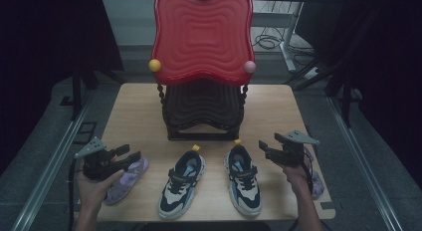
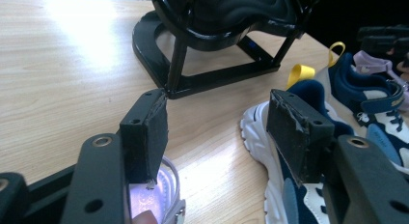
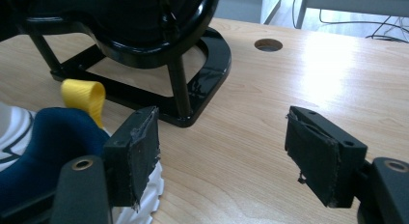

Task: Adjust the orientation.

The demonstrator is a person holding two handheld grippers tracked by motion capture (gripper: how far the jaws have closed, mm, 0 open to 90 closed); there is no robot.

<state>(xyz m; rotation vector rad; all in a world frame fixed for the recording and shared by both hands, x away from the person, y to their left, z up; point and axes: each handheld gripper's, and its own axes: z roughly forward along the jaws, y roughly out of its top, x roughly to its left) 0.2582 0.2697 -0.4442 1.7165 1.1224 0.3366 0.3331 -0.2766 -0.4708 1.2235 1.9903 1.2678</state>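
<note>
Two navy and white sneakers with yellow pull tabs stand side by side at the table's front: the left sneaker (image 1: 181, 183) (image 2: 289, 151) and the right sneaker (image 1: 244, 178) (image 3: 43, 137). A purple shoe (image 1: 127, 178) (image 2: 159, 195) lies at the front left, under my left gripper (image 1: 128, 153) (image 2: 219, 132), which is open and holds nothing. My right gripper (image 1: 263, 149) (image 3: 224, 154) hovers just right of the right sneaker's heel, open with bare table between its jaws. A second purple shoe (image 1: 314, 178) lies partly hidden under the right hand.
A rack with a wavy red top (image 1: 201, 34) and black lower shelves (image 1: 201, 109) stands at the table's middle back; its black base (image 2: 202, 64) (image 3: 202, 74) is just beyond both grippers. A round hole (image 3: 268, 44) pierces the wooden tabletop (image 1: 134, 116).
</note>
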